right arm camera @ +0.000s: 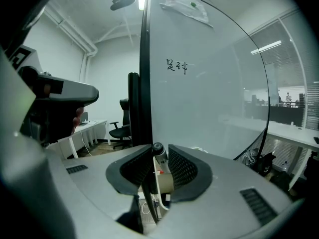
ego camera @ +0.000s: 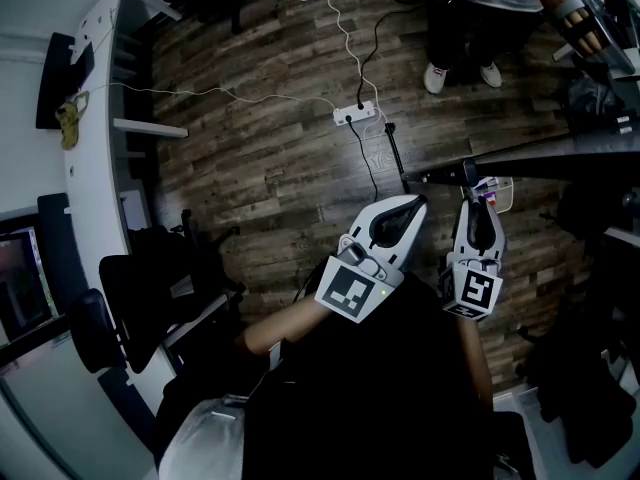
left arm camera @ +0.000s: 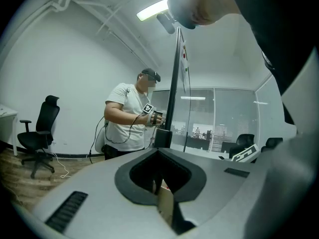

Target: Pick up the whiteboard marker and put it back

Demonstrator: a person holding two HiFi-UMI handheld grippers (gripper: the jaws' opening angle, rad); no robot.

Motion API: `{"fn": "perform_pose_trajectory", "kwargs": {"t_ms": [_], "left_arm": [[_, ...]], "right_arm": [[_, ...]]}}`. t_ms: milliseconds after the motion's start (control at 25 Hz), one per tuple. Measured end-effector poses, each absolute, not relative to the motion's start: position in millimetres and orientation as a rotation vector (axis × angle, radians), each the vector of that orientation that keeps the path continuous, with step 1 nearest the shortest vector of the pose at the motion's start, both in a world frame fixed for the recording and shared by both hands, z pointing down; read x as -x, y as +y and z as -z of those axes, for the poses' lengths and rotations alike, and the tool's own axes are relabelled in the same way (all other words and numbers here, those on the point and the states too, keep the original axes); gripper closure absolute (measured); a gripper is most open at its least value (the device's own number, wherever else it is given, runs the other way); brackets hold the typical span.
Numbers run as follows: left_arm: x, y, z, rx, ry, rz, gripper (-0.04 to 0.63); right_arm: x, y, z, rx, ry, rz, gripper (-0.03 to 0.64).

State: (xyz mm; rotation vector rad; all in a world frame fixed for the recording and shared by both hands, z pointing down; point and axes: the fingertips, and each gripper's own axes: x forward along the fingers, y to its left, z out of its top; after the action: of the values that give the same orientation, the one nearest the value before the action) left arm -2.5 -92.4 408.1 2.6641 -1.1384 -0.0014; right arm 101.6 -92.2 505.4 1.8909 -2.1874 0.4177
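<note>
The whiteboard marker [right arm camera: 159, 159], white with a dark cap, stands between the jaws of my right gripper [right arm camera: 159, 171], which is shut on it. Its cap points at the whiteboard [right arm camera: 209, 83], which stands close in front, with a black frame post [right arm camera: 145, 68] and a little writing [right arm camera: 177, 65]. From the head view the right gripper [ego camera: 468, 190] nearly touches the board's top edge [ego camera: 540, 163]. My left gripper [ego camera: 408, 206] is held just to its left, jaws together and empty. In the left gripper view the left gripper [left arm camera: 158, 180] faces past the board's edge [left arm camera: 173, 83].
Another person [left arm camera: 130, 119] stands beyond the board holding grippers; their shoes [ego camera: 460, 76] show in the head view. A power strip [ego camera: 355, 114] and cables lie on the wood floor. A small white tray [ego camera: 497, 190] hangs by the board. An office chair [left arm camera: 41, 132] and white desks [ego camera: 100, 158] stand at left.
</note>
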Motion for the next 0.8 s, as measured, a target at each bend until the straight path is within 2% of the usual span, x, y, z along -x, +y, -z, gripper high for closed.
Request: {"fn": "perform_pose_trajectory", "kwargs": {"t_ms": [800], "left_arm": [[-0.6,-91.2,-405.3,-2.665,-1.131,0.025,0.595]], "right_arm": [[-109.8,-91.6,-497.7,-1.92,-2.172,-0.388,0.528]]}}
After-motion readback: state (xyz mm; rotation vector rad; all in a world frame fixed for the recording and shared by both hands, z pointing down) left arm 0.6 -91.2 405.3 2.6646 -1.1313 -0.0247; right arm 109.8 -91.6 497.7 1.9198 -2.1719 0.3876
